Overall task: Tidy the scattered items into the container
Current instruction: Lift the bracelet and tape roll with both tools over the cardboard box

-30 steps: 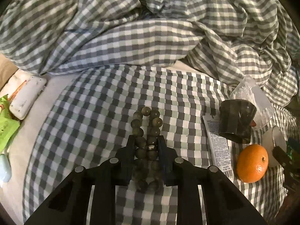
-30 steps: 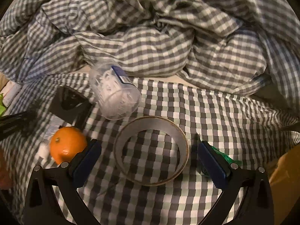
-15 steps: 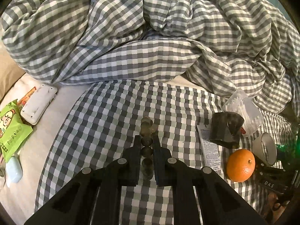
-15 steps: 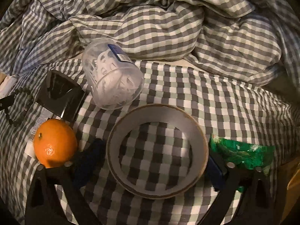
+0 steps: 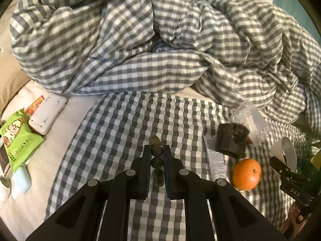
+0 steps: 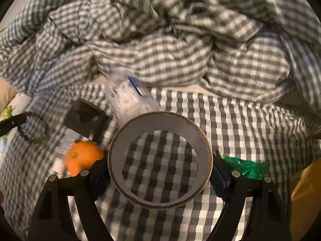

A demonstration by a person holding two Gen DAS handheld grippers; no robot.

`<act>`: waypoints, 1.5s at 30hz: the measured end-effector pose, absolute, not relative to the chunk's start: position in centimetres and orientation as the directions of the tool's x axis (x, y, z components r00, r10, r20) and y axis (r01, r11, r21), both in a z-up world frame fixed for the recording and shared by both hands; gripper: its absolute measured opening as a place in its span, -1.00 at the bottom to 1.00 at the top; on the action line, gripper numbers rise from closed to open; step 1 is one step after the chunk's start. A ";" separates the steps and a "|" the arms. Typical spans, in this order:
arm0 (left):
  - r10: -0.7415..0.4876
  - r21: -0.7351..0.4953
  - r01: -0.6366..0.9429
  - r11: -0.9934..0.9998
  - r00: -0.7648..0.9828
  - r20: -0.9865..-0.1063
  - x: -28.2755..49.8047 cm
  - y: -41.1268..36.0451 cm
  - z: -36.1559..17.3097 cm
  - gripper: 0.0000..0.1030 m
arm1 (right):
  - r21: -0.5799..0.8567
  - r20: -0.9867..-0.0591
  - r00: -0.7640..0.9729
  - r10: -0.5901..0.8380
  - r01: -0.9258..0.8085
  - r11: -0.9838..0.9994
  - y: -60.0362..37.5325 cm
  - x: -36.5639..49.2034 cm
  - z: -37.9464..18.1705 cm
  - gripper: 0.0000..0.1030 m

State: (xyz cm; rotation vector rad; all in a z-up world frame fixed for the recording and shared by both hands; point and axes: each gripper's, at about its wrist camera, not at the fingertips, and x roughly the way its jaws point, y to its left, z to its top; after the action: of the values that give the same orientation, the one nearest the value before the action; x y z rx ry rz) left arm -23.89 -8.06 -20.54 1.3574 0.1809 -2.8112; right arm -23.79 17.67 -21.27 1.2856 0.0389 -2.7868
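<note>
My left gripper (image 5: 156, 150) is shut on a dark bead bracelet (image 5: 154, 140), whose beads stand in a line between the pads above the checked cloth. From the right wrist view the bracelet (image 6: 34, 132) dangles from that gripper (image 6: 12, 122) at far left. My right gripper (image 6: 160, 170) has its jaws closing on a wide tape roll (image 6: 160, 124). Both pads press on the roll's sides and it is tilted up off the cloth. The same roll (image 5: 289, 152) shows at the right edge of the left wrist view. I see no container that I can identify.
An orange (image 5: 247, 174), a white tube (image 5: 215, 160), a dark cup (image 5: 230, 140) and a clear jar (image 5: 248, 124) lie between the grippers. A green wrapper (image 6: 244, 166) lies right of the roll. A green packet (image 5: 18, 140) and white case (image 5: 47, 116) lie left. A crumpled duvet (image 5: 160, 50) fills the back.
The left gripper closed on the bracelet and rose with it, the loop now bunched into a line. The right jaws closed in from wide apart onto the tape roll and tipped it up.
</note>
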 end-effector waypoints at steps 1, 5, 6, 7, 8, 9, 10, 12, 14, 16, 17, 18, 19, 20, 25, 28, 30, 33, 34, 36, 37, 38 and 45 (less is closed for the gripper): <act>0.040 -0.102 0.063 -0.993 -0.626 -0.779 -23.7 -8.2 -20.2 -0.79 | 0.012 -0.755 -0.653 -0.062 0.082 -0.997 17.6 -23.4 -20.6 0.61; 0.035 -0.099 0.064 -0.993 -0.640 -0.767 -22.3 -8.6 -18.3 -0.79 | 0.023 -0.729 -0.680 -0.081 0.093 -0.995 16.9 -22.4 -18.3 0.61; 0.035 -0.099 0.064 -0.993 -0.643 -0.765 -22.0 -8.6 -17.9 -0.79 | 0.029 -0.722 -0.686 -0.086 0.095 -0.995 16.8 -22.1 -17.7 0.61; 0.032 -0.096 0.064 -0.993 -0.648 -0.761 -21.6 -8.7 -17.3 -0.79 | 0.033 -0.714 -0.694 -0.092 0.097 -0.995 16.9 -21.5 -17.0 0.61; 0.029 -0.093 0.064 -0.994 -0.653 -0.757 -21.3 -8.7 -16.8 -0.79 | 0.036 -0.707 -0.700 -0.096 0.099 -0.994 16.7 -21.2 -16.4 0.61; 0.028 -0.092 0.063 -0.994 -0.660 -0.751 -20.8 -8.7 -16.1 -0.79 | 0.039 -0.703 -0.704 -0.099 0.101 -0.994 16.4 -21.1 -16.1 0.61; 0.026 -0.091 0.063 -0.994 -0.665 -0.746 -20.5 -8.7 -15.6 -0.79 | 0.043 -0.698 -0.709 -0.104 0.103 -0.994 16.5 -20.7 -15.5 0.61; 0.026 -0.092 0.061 -0.994 -0.676 -0.736 -19.7 -8.6 -14.5 -0.79 | 0.047 -0.683 -0.722 -0.110 0.106 -0.993 16.6 -19.7 -14.3 0.61; 0.026 -0.089 0.056 -0.994 -0.689 -0.724 -18.9 -8.2 -13.2 -0.79 | 0.052 -0.668 -0.735 -0.115 0.107 -0.993 16.8 -18.7 -13.0 0.61; 0.025 -0.085 0.051 -0.995 -0.702 -0.712 -18.0 -7.8 -11.9 -0.79 | 0.059 -0.653 -0.748 -0.121 0.109 -0.992 17.1 -17.7 -11.7 0.61; 0.026 -0.085 0.048 -0.995 -0.707 -0.707 -17.7 -7.6 -11.4 -0.79 | 0.061 -0.645 -0.755 -0.122 0.108 -0.992 17.3 -17.2 -11.0 0.61; 0.028 -0.086 0.045 -0.995 -0.713 -0.701 -17.3 -7.4 -10.8 -0.79 | 0.062 -0.636 -0.762 -0.122 0.107 -0.992 17.5 -16.6 -10.3 0.61; 0.031 -0.088 0.042 -0.995 -0.719 -0.694 -16.9 -7.1 -10.1 -0.79 | 0.061 -0.626 -0.771 -0.120 0.105 -0.993 17.8 -16.0 -9.5 0.61; 0.035 -0.090 0.037 -0.995 -0.727 -0.686 -16.4 -6.8 -9.3 -0.79 | 0.061 -0.618 -0.777 -0.120 0.104 -0.993 18.0 -15.4 -8.9 0.61; 0.060 -0.097 0.005 -0.995 -0.758 -0.649 -14.1 -4.9 -6.1 -0.79 | 0.057 -0.571 -0.814 -0.106 0.090 -0.994 19.6 -12.2 -5.3 0.61; 0.080 -0.099 -0.023 -0.995 -0.774 -0.628 -12.6 -3.3 -4.4 -0.79 | 0.055 -0.542 -0.835 -0.095 0.077 -0.996 20.8 -10.0 -3.4 0.61; 0.089 -0.097 -0.037 -0.995 -0.781 -0.618 -11.8 -2.2 -3.6 -0.79 | 0.054 -0.529 -0.844 -0.084 0.065 -0.996 21.6 -8.6 -2.5 0.61; 0.110 -0.100 -0.062 -0.993 -0.789 -0.604 -10.2 -0.4 -2.5 -0.79 | 0.057 -0.513 -0.855 -0.068 0.045 -0.997 23.2 -6.6 -1.3 0.61; 0.116 -0.100 -0.069 -0.993 -0.792 -0.600 -9.8 0.0 -2.2 -0.79 | 0.057 -0.509 -0.858 -0.062 0.038 -0.998 23.7 -6.0 -1.0 0.62; 0.128 -0.099 -0.086 -0.991 -0.797 -0.590 -8.8 1.2 -1.5 -0.79 | 0.058 -0.499 -0.865 -0.048 0.022 -0.998 24.9 -4.5 -0.3 0.62; 0.137 -0.099 -0.097 -0.990 -0.799 -0.586 -8.2 2.0 -1.1 -0.79 | 0.059 -0.495 -0.868 -0.041 0.013 -0.998 25.4 -3.8 0.0 0.62; 0.142 -0.100 -0.104 -0.990 -0.800 -0.583 -7.9 2.5 -0.8 -0.79 | 0.060 -0.490 -0.871 -0.034 0.005 -0.998 26.1 -3.1 0.3 0.62; 0.201 -0.100 -0.175 -0.980 -0.805 -0.558 -5.0 7.7 1.2 -0.79 | 0.059 -0.462 -0.886 0.028 -0.063 -0.996 30.6 1.5 2.2 0.62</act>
State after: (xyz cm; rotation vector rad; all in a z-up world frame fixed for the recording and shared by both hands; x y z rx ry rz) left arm -5.03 7.72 1.17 0.9940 0.0736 -3.1872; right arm 1.52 30.64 2.17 0.7571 -0.1150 -3.0951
